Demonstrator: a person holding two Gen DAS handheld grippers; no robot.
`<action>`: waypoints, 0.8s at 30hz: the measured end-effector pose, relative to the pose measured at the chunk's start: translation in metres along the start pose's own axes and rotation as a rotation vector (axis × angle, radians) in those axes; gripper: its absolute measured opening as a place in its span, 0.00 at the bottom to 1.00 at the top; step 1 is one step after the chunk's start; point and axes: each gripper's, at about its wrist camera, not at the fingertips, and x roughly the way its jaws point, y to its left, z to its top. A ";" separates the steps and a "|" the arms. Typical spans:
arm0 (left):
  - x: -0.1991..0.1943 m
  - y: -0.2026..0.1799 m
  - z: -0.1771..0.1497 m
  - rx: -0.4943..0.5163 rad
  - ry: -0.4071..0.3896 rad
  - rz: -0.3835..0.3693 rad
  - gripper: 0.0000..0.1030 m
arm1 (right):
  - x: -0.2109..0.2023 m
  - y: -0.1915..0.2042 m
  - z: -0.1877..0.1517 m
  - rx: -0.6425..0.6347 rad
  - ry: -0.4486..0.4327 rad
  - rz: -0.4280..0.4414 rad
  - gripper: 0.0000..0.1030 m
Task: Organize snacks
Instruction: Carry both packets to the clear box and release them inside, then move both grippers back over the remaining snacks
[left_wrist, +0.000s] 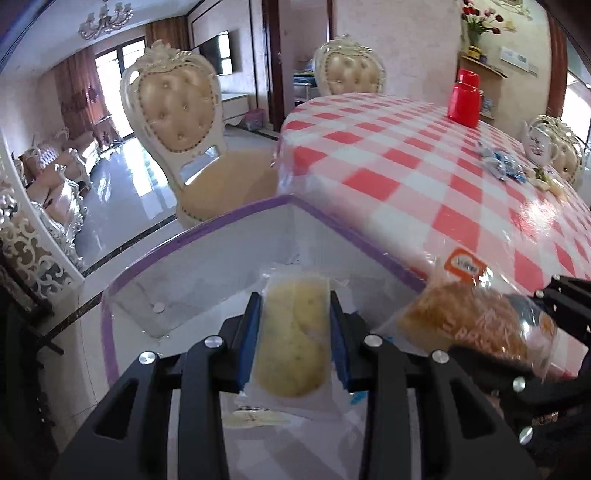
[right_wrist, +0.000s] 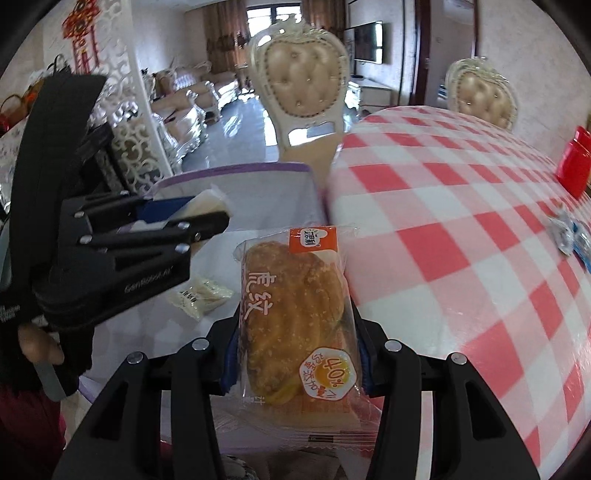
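Note:
My left gripper (left_wrist: 295, 332) is shut on a pale yellow cake in a clear wrapper (left_wrist: 293, 339) and holds it over the clear storage box with a purple rim (left_wrist: 258, 205). My right gripper (right_wrist: 295, 332) is shut on a brown bread packet with an orange label (right_wrist: 295, 302), held at the box's right edge beside the table. The bread packet shows at the right of the left wrist view (left_wrist: 469, 314). The left gripper shows in the right wrist view (right_wrist: 218, 221) above the box (right_wrist: 258, 168). A white wrapped snack (right_wrist: 201, 291) lies on the box floor.
The table with a red and white checked cloth (left_wrist: 424, 166) carries a red jar (left_wrist: 464, 99), blue wrapped snacks (left_wrist: 502, 162) and a teapot (left_wrist: 535, 142). Cream padded chairs (left_wrist: 177, 122) stand beside the table. A white carved screen (left_wrist: 33, 251) is at the left.

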 end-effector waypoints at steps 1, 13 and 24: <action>0.001 0.003 0.000 -0.004 0.005 0.006 0.34 | 0.002 0.003 0.000 -0.007 0.004 0.004 0.47; 0.010 0.012 -0.001 0.008 0.041 0.082 0.48 | 0.013 0.035 -0.008 -0.096 0.041 0.071 0.48; -0.004 -0.012 0.009 0.073 -0.009 0.180 0.89 | -0.033 -0.003 -0.014 0.019 -0.090 0.042 0.73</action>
